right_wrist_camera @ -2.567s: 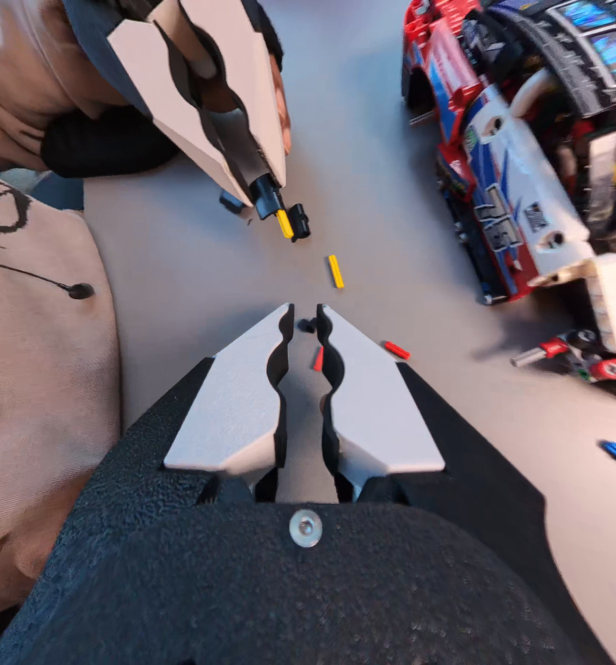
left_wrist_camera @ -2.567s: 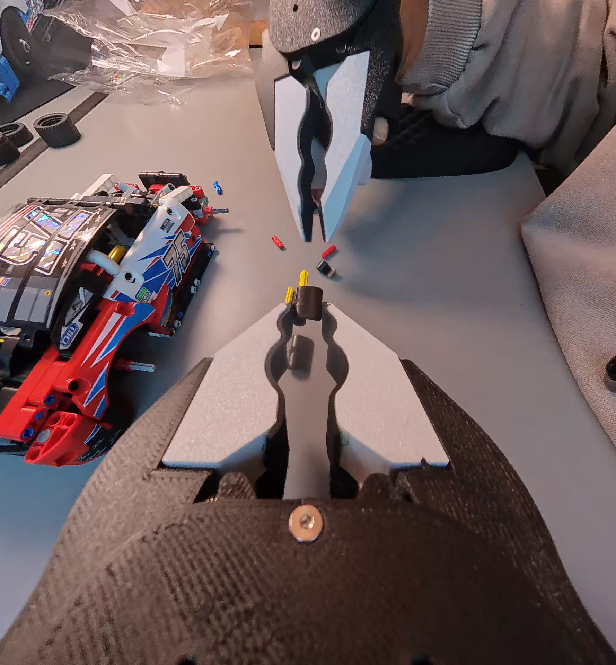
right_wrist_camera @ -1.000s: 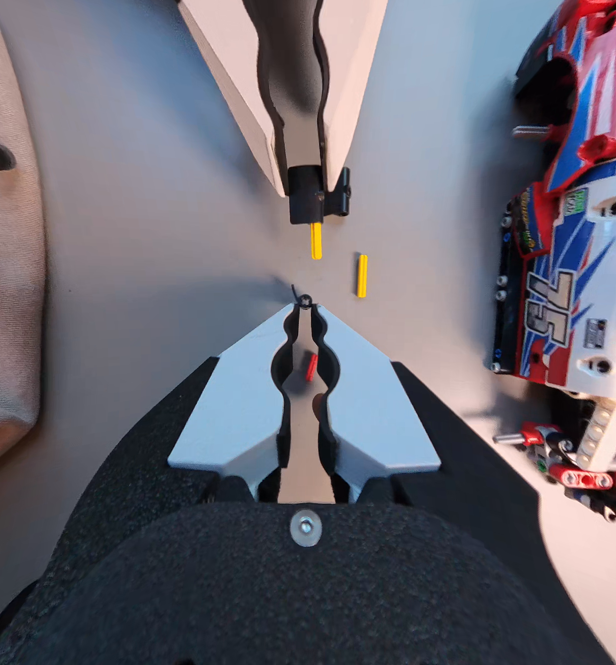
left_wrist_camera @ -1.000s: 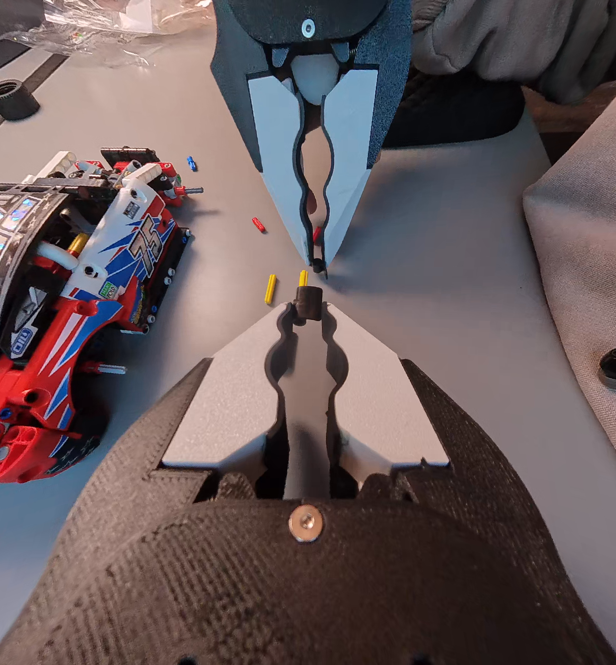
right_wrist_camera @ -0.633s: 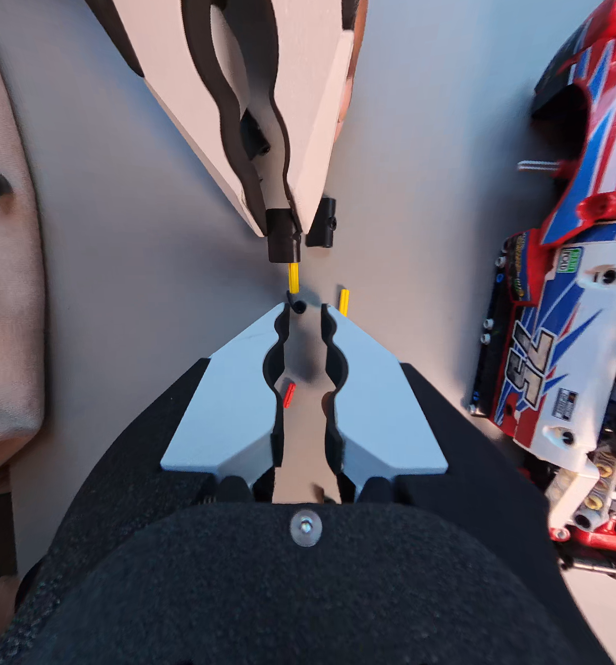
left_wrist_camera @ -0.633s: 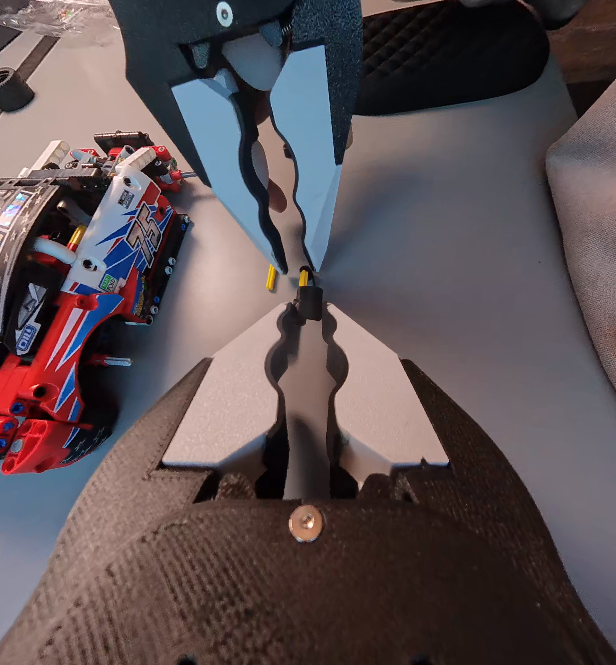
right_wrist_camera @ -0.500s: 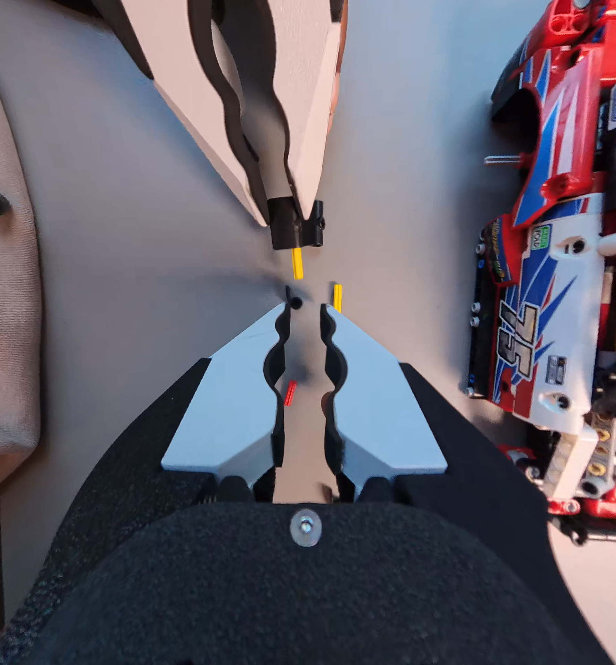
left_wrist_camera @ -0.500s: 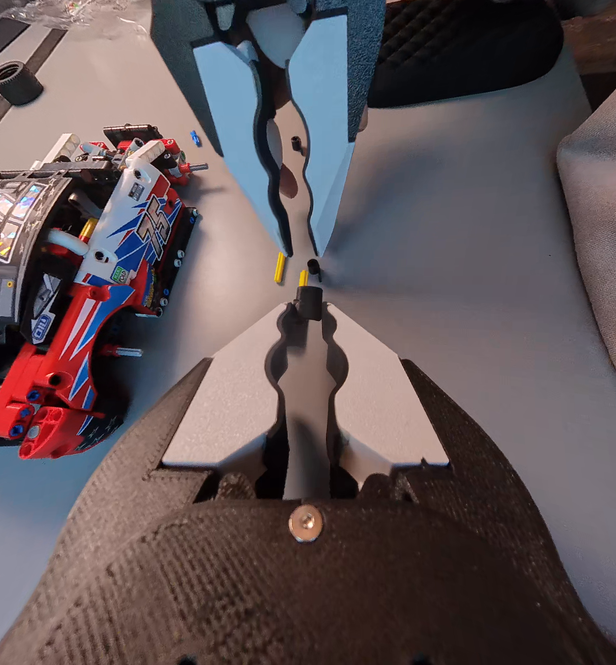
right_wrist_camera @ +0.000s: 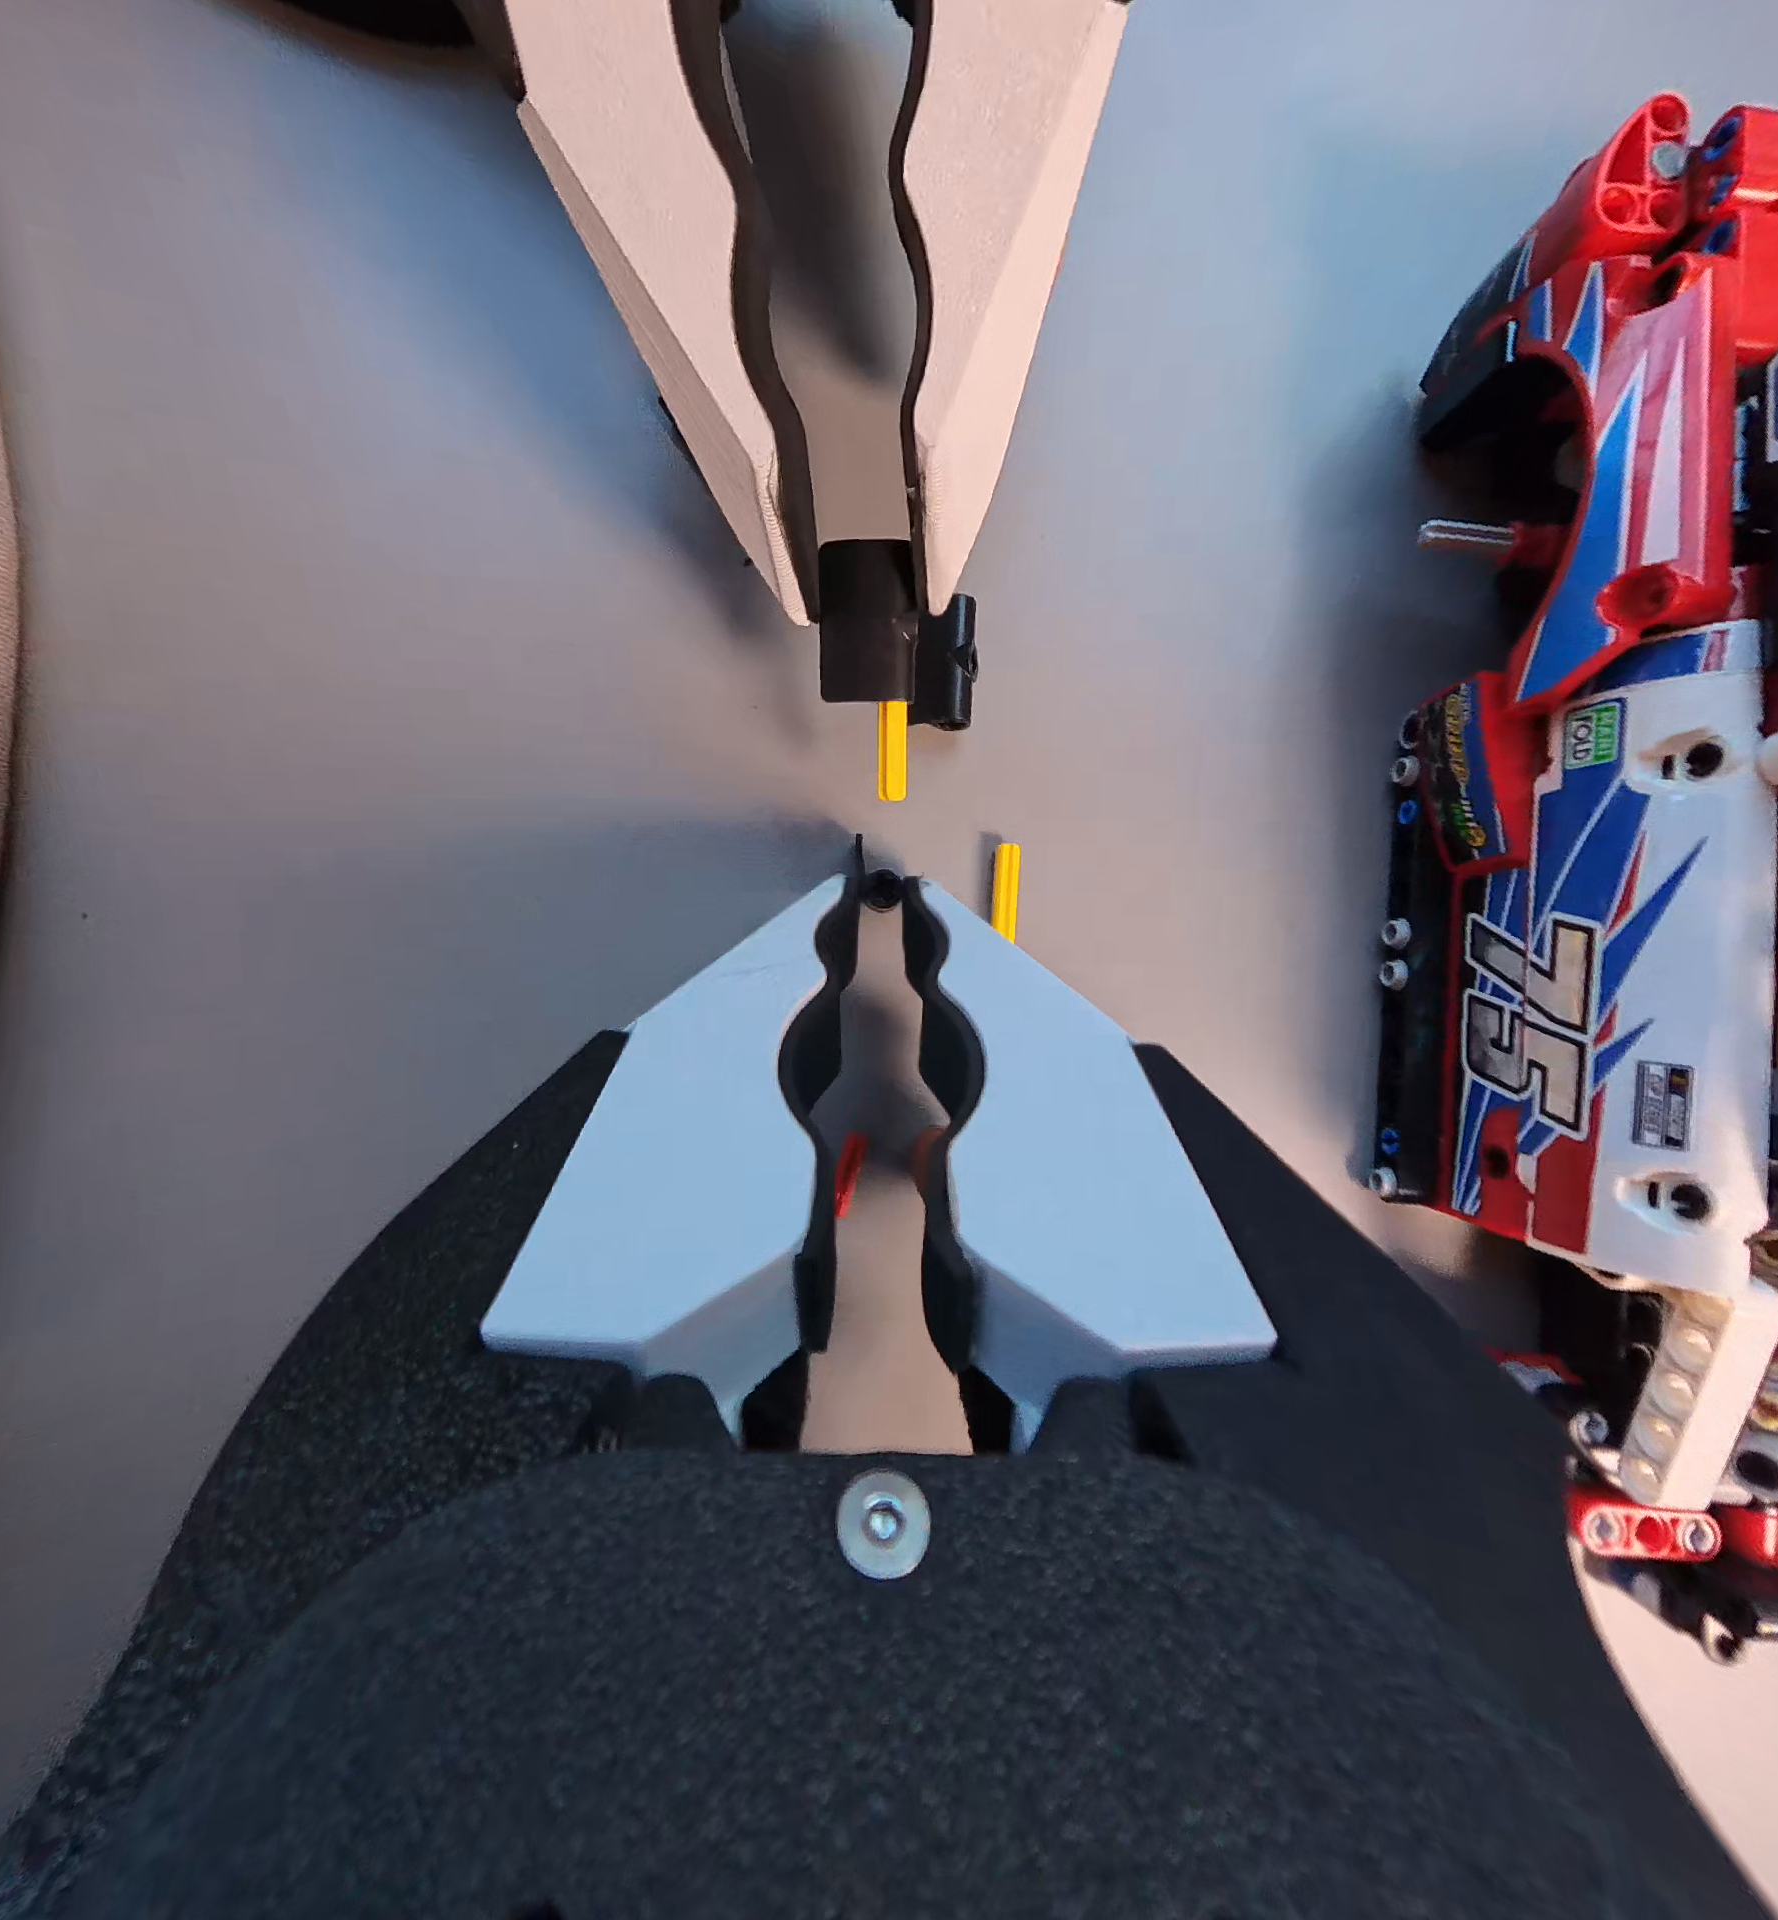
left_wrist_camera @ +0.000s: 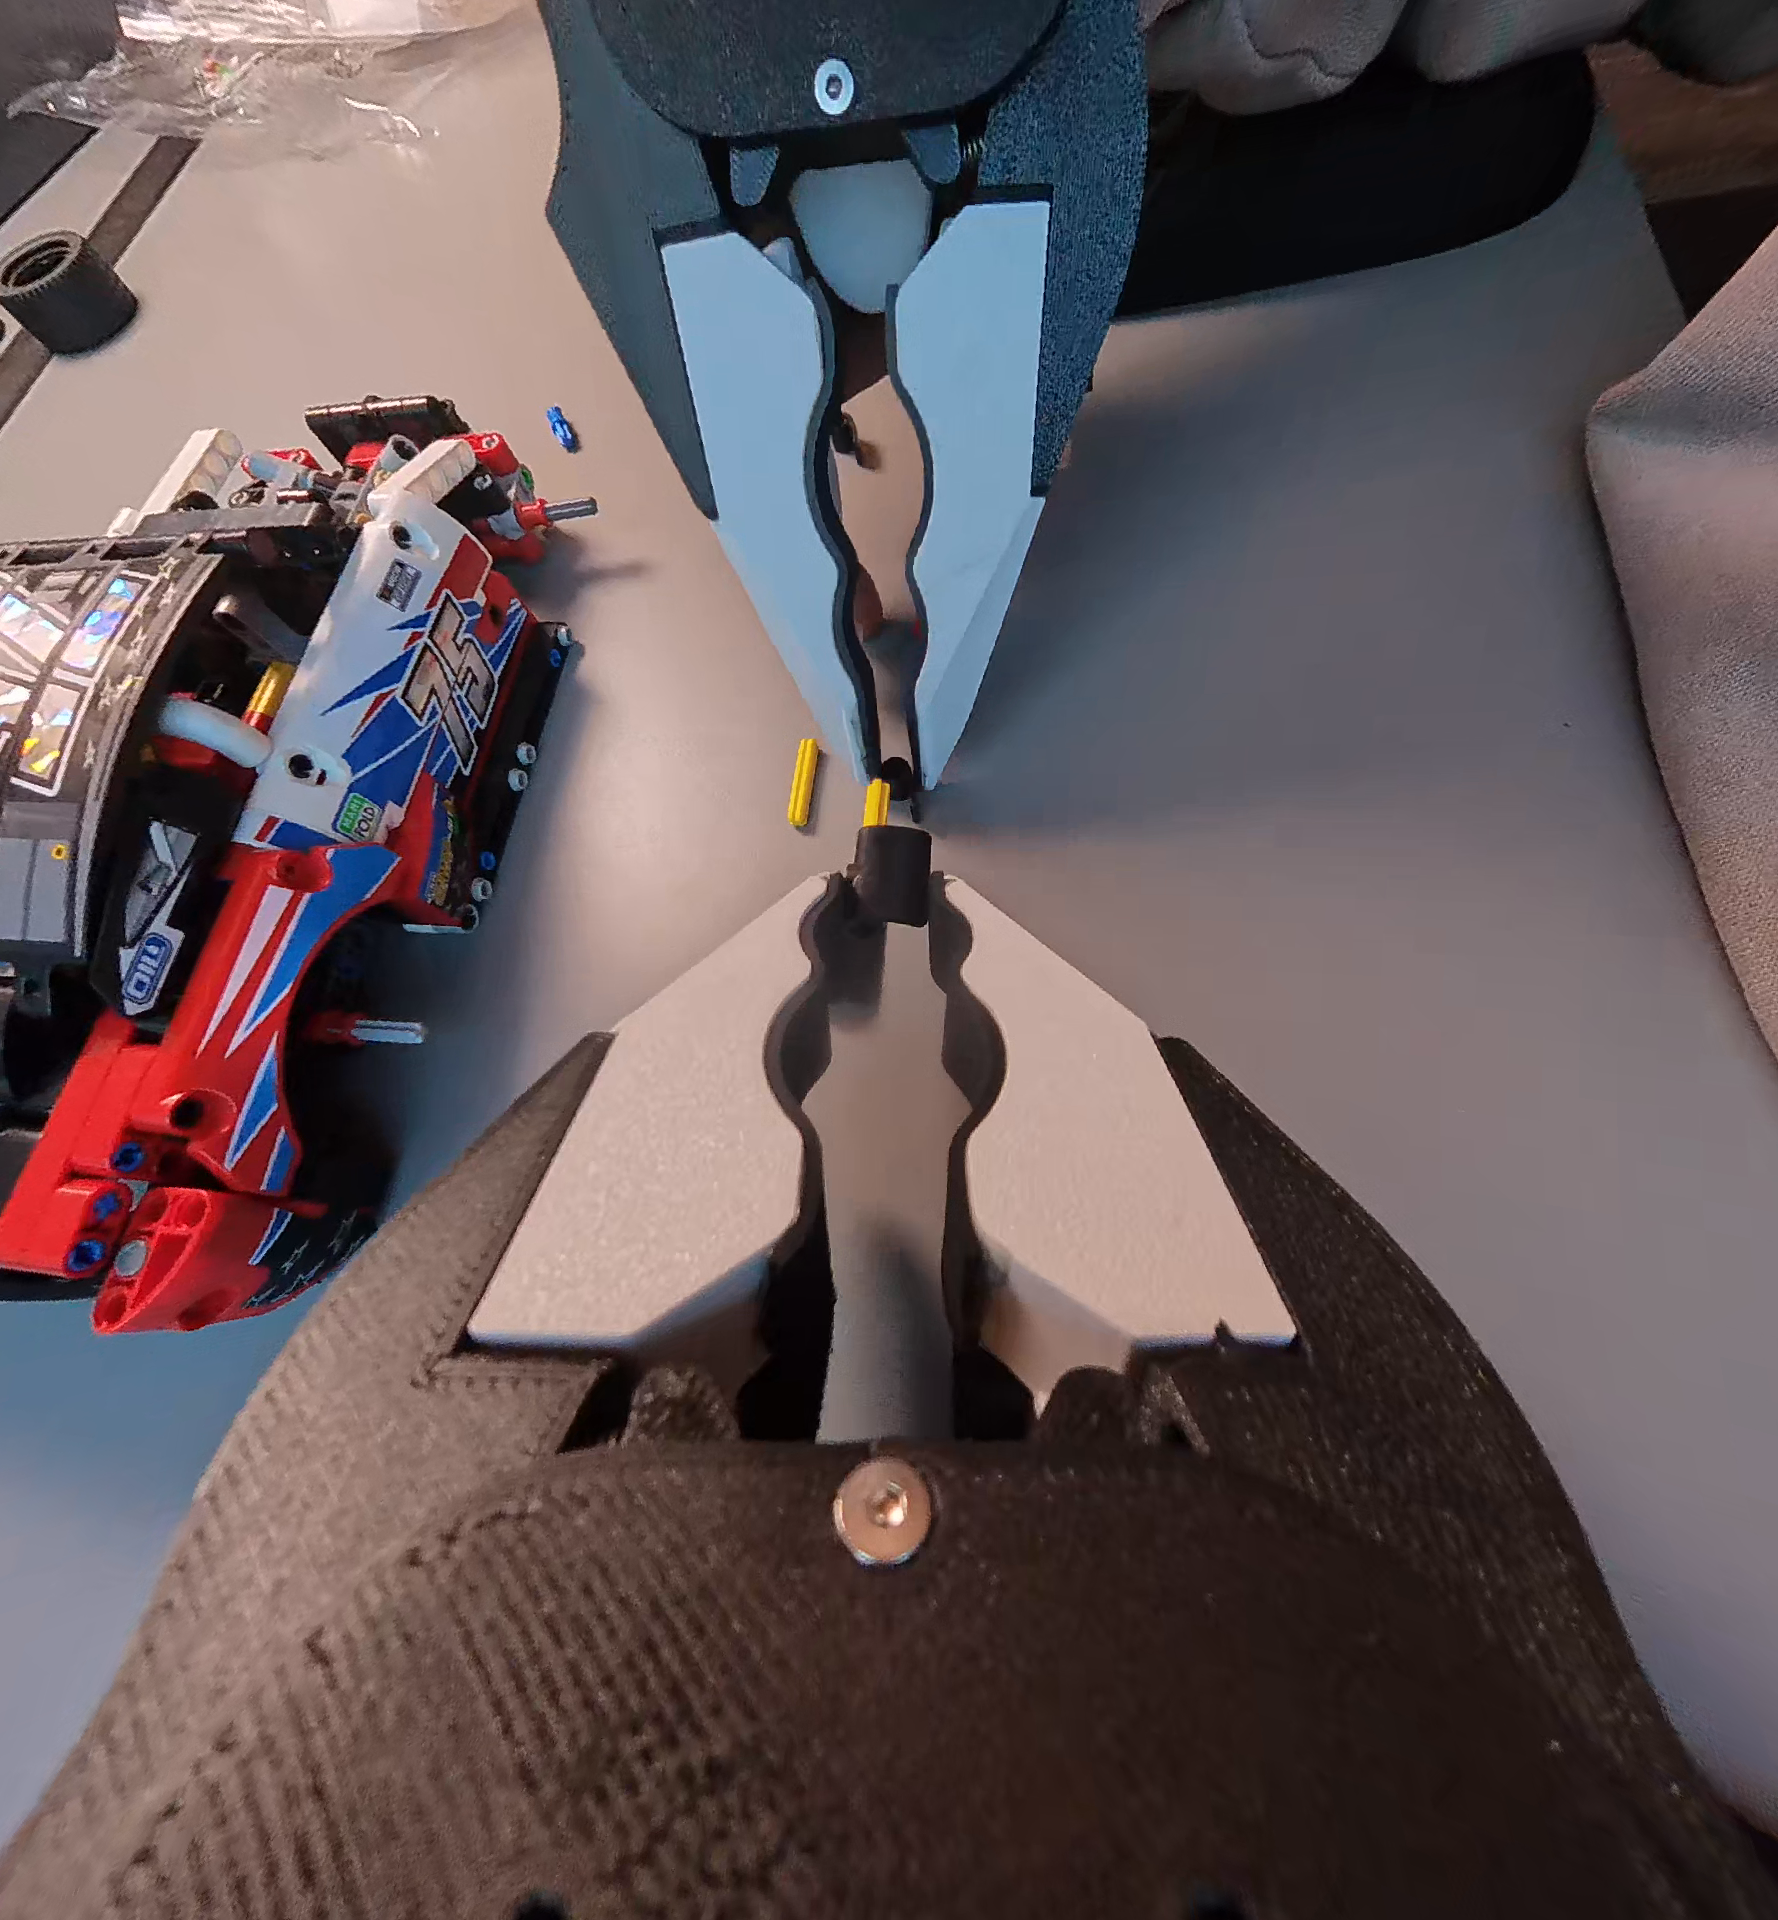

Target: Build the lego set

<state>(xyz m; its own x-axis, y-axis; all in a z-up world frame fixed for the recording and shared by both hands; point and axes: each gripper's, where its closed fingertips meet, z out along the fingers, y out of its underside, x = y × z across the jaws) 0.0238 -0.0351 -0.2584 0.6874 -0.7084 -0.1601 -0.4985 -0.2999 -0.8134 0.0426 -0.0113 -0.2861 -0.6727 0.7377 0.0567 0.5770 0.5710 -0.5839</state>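
Left hand-held gripper [left_wrist_camera: 890, 883]: black connector [right_wrist_camera: 864, 644] with yellow axle [right_wrist_camera: 892, 764] is being clamped.
Right hand-held gripper [right_wrist_camera: 883, 891]: small black bush [right_wrist_camera: 882, 889] is being pinched, jaws narrow.
Technique: bush bore is being lined up coaxially with axle tip; push should be kept straight.

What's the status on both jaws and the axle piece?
Left gripper shut on black connector with yellow axle. Right gripper shut on small black bush, facing the axle tip. Spare yellow axle lies beside.

Red pin [right_wrist_camera: 847, 1174] half-hidden behind right gripper [right_wrist_camera: 883, 891]; car [left_wrist_camera: 189, 831] cropped.

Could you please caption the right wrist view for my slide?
Right gripper pinches a tiny black bush facing the yellow axle in the left gripper's black connector.
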